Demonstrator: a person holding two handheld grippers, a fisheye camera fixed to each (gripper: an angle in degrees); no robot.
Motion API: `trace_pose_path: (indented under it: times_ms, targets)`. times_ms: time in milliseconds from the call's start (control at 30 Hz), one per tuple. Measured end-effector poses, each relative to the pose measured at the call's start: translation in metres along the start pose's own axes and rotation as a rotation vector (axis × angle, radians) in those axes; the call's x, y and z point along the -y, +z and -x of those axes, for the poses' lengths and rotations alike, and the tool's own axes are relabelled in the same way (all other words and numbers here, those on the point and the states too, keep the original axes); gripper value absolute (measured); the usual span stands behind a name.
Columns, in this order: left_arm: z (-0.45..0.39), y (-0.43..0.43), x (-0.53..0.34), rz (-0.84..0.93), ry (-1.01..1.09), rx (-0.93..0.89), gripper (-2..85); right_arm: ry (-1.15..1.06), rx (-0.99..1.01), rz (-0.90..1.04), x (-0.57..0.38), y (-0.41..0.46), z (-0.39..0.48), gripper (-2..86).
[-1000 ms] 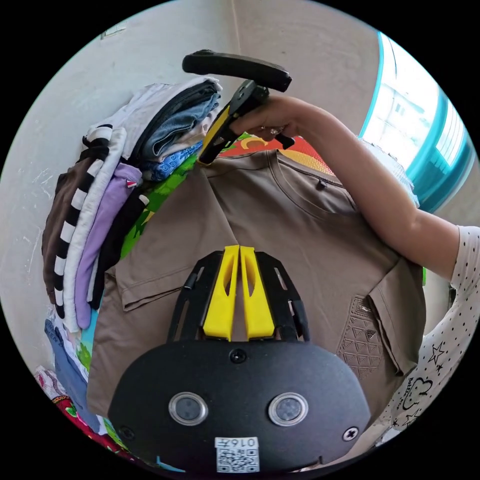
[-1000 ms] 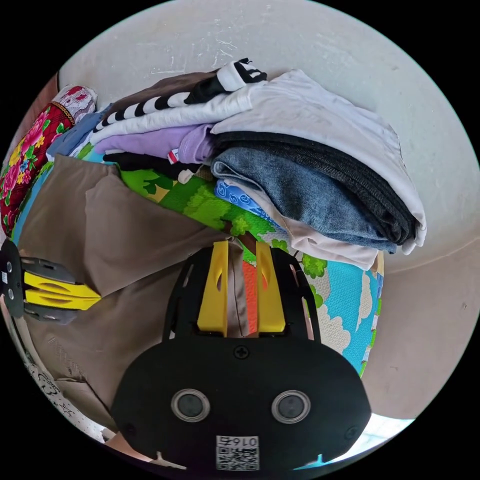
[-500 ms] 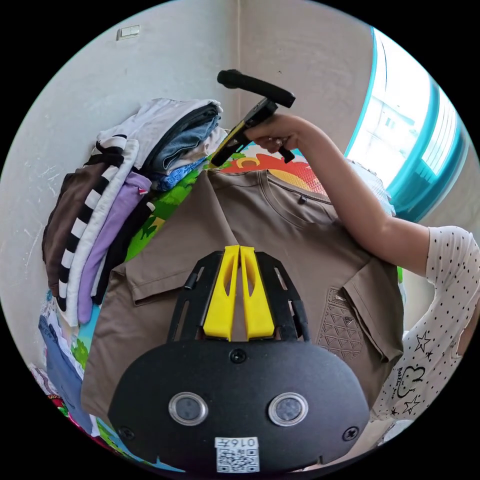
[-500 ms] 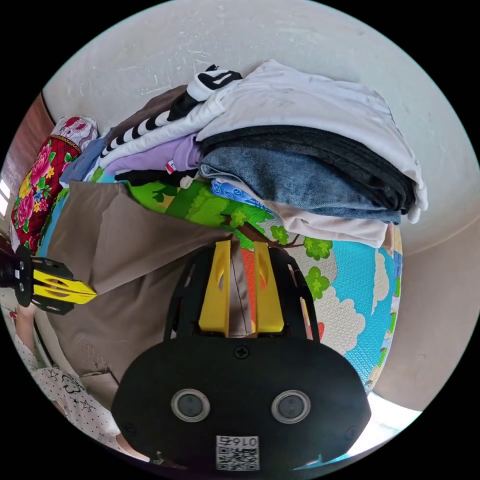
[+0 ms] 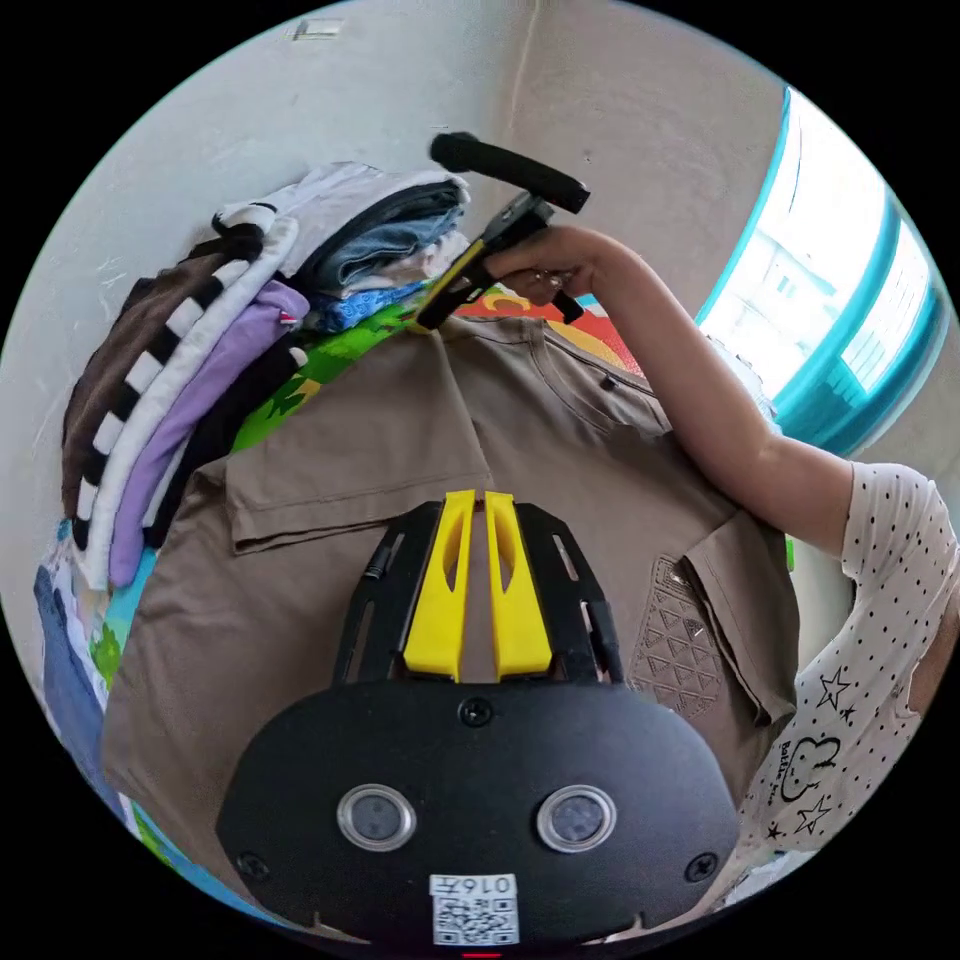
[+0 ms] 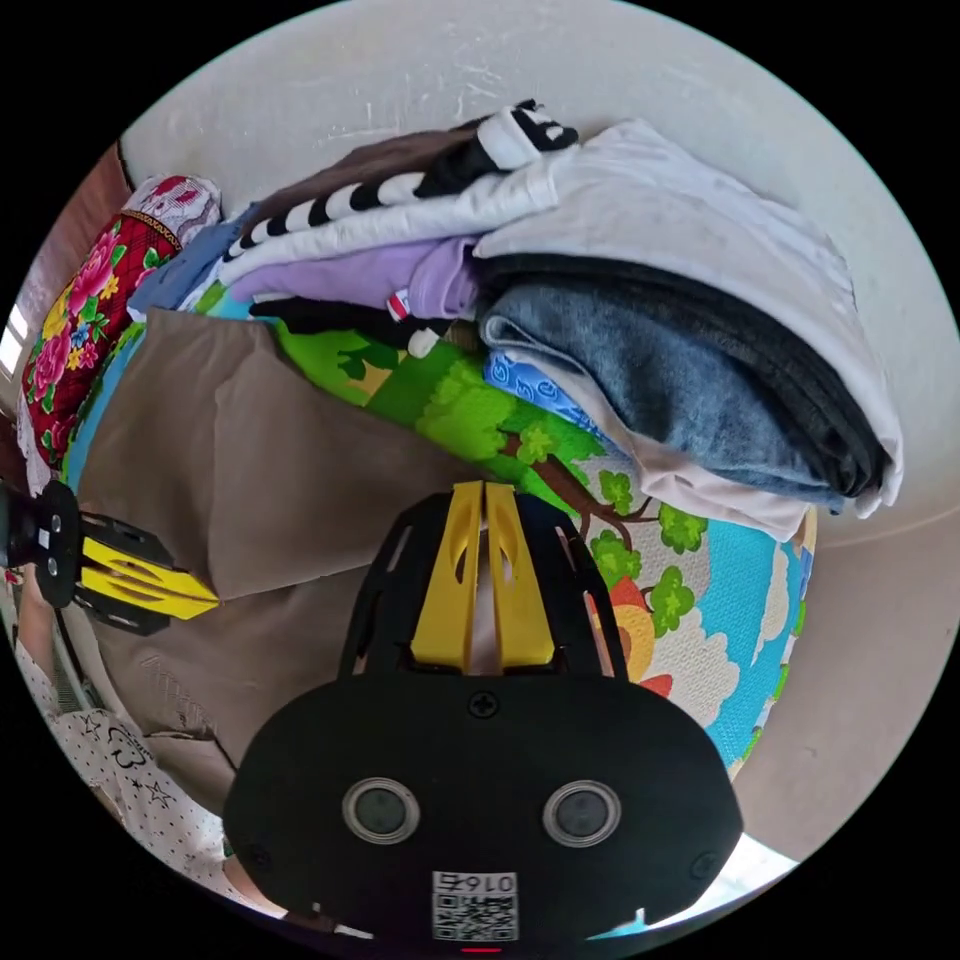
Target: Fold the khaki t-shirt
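The khaki t-shirt (image 5: 600, 470) lies spread on a colourful play mat (image 5: 310, 370), collar toward the far end. My left gripper (image 5: 478, 497) is shut on a ridge of cloth at mid-chest, beside the folded-in sleeve (image 5: 350, 480). A crease runs from there up to the shoulder, where my right gripper (image 5: 425, 322) pinches the edge next to the collar. In the right gripper view the right gripper (image 6: 485, 487) has its jaws closed on the shirt (image 6: 250, 450) at the shoulder edge, and the left gripper (image 6: 205, 603) rests on the cloth at the left.
A tall pile of folded clothes (image 5: 200, 340) leans on the wall right beside the shirt, also large in the right gripper view (image 6: 650, 330). The person's arm (image 5: 700, 400) crosses over the collar. A window (image 5: 850, 300) is at the right; floral fabric (image 6: 70, 330) lies beyond the hem.
My right gripper's jaws, apart around the shoulder edge before, have closed on it. The left gripper stays shut on the shirt. Both cameras shifted slightly.
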State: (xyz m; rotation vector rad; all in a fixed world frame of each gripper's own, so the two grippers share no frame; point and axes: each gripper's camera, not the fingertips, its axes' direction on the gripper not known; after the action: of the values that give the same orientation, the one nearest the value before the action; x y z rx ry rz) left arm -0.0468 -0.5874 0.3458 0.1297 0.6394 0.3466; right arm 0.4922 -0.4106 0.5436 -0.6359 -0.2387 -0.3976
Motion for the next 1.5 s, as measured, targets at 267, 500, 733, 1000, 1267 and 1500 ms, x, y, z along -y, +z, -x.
trace_pose_path:
  times_ms: [267, 500, 733, 1000, 1267, 1500]
  targets:
    - [0.097, 0.007, 0.014, 0.080, -0.184, 0.236, 0.7, -0.015, 0.016, -0.151, -0.004, -0.037, -0.002, 0.0]
    - [0.152, 0.022, 0.011, 0.035, -0.308, 0.041, 8.7, 0.005, -0.005, -0.119, 0.007, -0.027, -0.004, 0.0]
    - [0.176, 0.025, 0.006, 0.016, -0.295, 0.022, 0.2, -0.018, 0.009, -0.088, 0.018, -0.018, -0.001, 0.0]
    - [0.206, 0.031, 0.002, 0.060, -0.284, 0.028, -0.7, -0.026, -0.026, -0.005, 0.032, 0.004, 0.006, -0.1]
    - [0.235, 0.028, -0.028, 0.053, -0.342, -0.031, 2.2, -0.019, 0.016, -0.041, 0.026, -0.006, 0.003, -0.1]
    - [0.226, 0.002, -0.049, -0.015, -0.314, 0.016, -0.6, 0.007, -0.041, -0.119, 0.029, -0.018, 0.019, -0.1]
